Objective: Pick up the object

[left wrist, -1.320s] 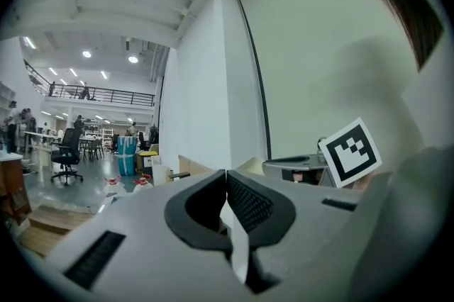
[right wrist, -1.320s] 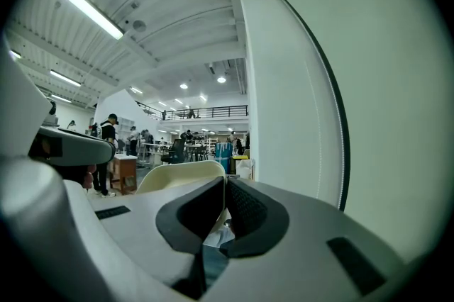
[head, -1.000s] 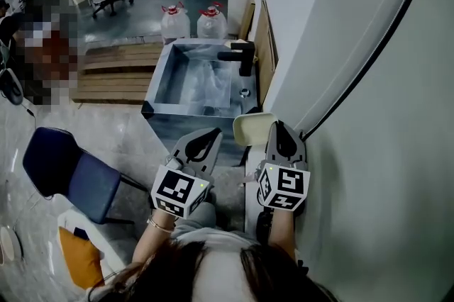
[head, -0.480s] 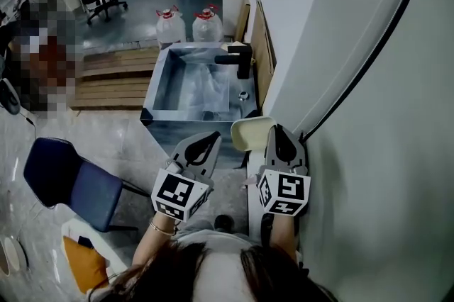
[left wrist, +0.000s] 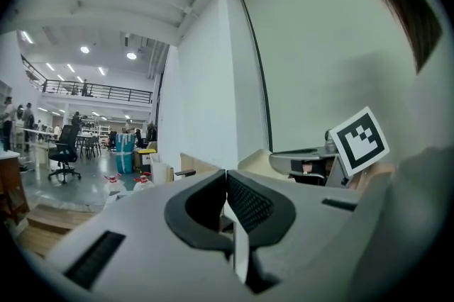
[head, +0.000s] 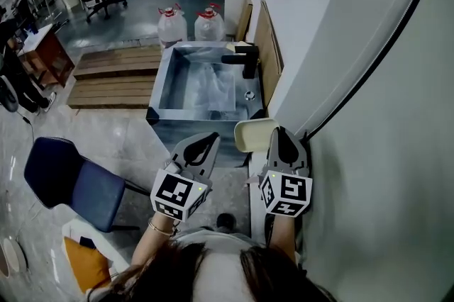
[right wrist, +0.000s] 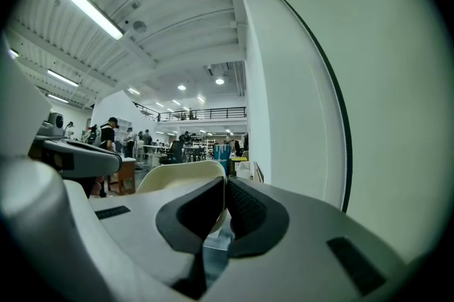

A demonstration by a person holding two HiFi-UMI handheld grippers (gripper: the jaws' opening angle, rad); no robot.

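Observation:
In the head view no single thing stands out as the object to pick up. My left gripper [head: 211,137] is held at waist height and points forward, shut with nothing between its jaws. My right gripper [head: 279,132] is level with it, close to the white wall, also shut and empty. A cream chair back [head: 254,134] shows just ahead, between the two tips. The left gripper view shows my left gripper [left wrist: 225,174] with its pads pressed together. The right gripper view shows my right gripper [right wrist: 225,181] likewise, with the cream chair back [right wrist: 177,176] behind it.
A metal basin [head: 164,77] with a black tap [head: 245,58] stands ahead on the floor. Two water jugs [head: 172,23] stand behind it and wooden pallets [head: 113,74] lie to its left. A blue chair [head: 67,180] is at lower left. The wall [head: 369,152] fills the right side.
The view has shifted slightly, so the basin sits a little lower and further right. Both grippers remain shut in about the same place.

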